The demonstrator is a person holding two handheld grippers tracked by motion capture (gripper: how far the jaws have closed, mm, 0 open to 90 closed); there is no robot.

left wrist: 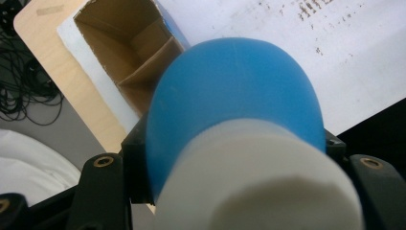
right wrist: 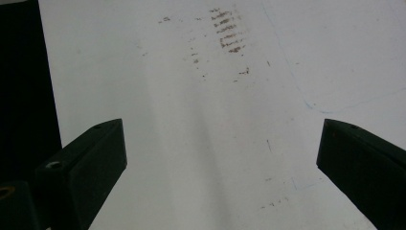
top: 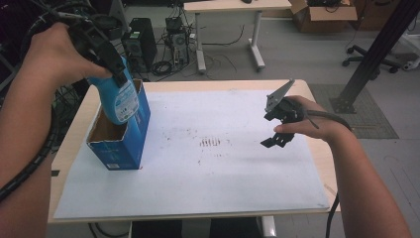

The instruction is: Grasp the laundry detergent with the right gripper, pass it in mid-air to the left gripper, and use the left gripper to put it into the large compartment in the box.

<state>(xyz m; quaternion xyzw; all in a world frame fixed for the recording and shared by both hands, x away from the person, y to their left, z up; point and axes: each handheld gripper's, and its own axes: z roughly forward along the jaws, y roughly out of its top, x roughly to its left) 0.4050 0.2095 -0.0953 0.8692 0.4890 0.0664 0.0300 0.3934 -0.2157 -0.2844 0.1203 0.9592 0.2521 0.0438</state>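
Observation:
My left gripper (top: 118, 74) is shut on a blue bottle (top: 121, 99) with a white label, holding it near its top. The bottle hangs base down and slightly tilted over the open top of a blue cardboard box (top: 121, 144), with its lower end at the opening. In the left gripper view the bottle (left wrist: 234, 96) and its white cap (left wrist: 258, 187) sit between the jaws, and the box's brown inside (left wrist: 129, 43) lies beyond. My right gripper (top: 271, 130) hovers open above the white sheet (top: 213, 168), right of the middle. Nothing is between its jaws (right wrist: 220, 163).
The white sheet (right wrist: 215, 96) covers most of the wooden table (top: 317, 148) and has dark smudges (top: 210, 143) near its middle. The box stands near the table's left edge. Behind the table are computer towers (top: 141, 39), cables, another desk and a black post.

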